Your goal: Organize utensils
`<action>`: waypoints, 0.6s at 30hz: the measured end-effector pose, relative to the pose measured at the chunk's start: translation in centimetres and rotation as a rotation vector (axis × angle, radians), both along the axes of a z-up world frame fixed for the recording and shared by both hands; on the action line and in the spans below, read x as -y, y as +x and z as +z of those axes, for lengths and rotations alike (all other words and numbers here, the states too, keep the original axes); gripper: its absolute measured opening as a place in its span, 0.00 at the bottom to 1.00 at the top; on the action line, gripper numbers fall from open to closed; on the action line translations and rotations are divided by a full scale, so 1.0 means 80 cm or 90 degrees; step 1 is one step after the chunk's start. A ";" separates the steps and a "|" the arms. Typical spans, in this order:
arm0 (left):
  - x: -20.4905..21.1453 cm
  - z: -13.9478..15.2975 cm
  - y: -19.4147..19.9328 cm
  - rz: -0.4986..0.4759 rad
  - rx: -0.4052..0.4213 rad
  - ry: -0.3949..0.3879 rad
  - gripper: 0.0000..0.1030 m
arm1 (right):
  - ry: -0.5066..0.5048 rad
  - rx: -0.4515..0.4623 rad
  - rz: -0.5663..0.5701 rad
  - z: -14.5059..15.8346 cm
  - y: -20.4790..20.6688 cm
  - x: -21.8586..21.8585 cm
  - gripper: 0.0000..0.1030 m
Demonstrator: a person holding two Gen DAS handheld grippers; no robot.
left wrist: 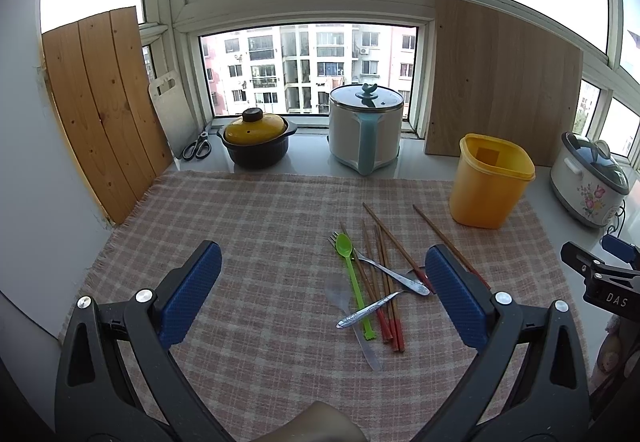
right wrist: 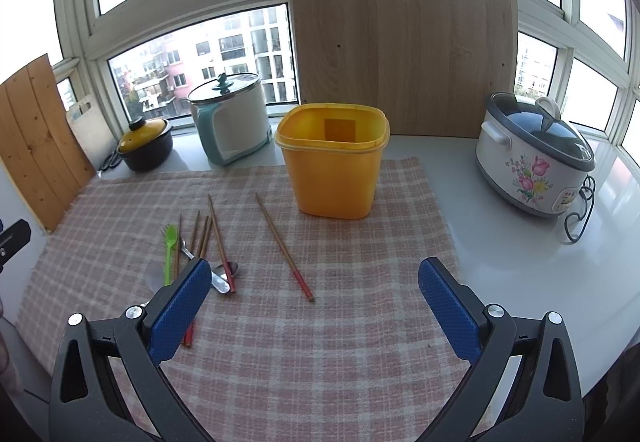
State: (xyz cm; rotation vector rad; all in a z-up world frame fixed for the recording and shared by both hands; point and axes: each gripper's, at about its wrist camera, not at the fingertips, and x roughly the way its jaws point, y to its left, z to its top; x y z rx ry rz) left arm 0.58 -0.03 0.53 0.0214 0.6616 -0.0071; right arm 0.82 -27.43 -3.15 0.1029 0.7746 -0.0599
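A pile of utensils lies on the checked cloth [left wrist: 260, 226]: a green plastic spoon [left wrist: 352, 278], metal spoons [left wrist: 394, 274], a clear plastic spoon [left wrist: 340, 296] and several red-tipped wooden chopsticks [left wrist: 384, 282]. One chopstick [right wrist: 285, 248] lies apart, nearer the empty yellow tub [right wrist: 333, 161], which also shows in the left wrist view [left wrist: 490, 181]. My left gripper [left wrist: 322, 274] is open and empty, above the cloth just left of the pile. My right gripper [right wrist: 314, 284] is open and empty, above the cloth in front of the tub, with the pile [right wrist: 200, 246] at its left finger.
On the sill behind stand a yellow-lidded black pot [left wrist: 256, 139], a white and teal cooker [left wrist: 366, 125], scissors [left wrist: 198, 147] and wooden boards [left wrist: 500, 81]. A floral rice cooker [right wrist: 534, 155] with its cord sits on the white counter at right.
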 end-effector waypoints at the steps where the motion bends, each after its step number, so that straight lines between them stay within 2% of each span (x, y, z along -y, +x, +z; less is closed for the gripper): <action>1: 0.000 0.000 0.000 0.000 0.000 0.000 1.00 | 0.000 0.000 0.000 0.000 0.001 0.000 1.00; 18: 0.004 -0.001 0.000 -0.001 -0.001 0.000 1.00 | 0.004 -0.002 -0.002 -0.004 -0.002 -0.001 1.00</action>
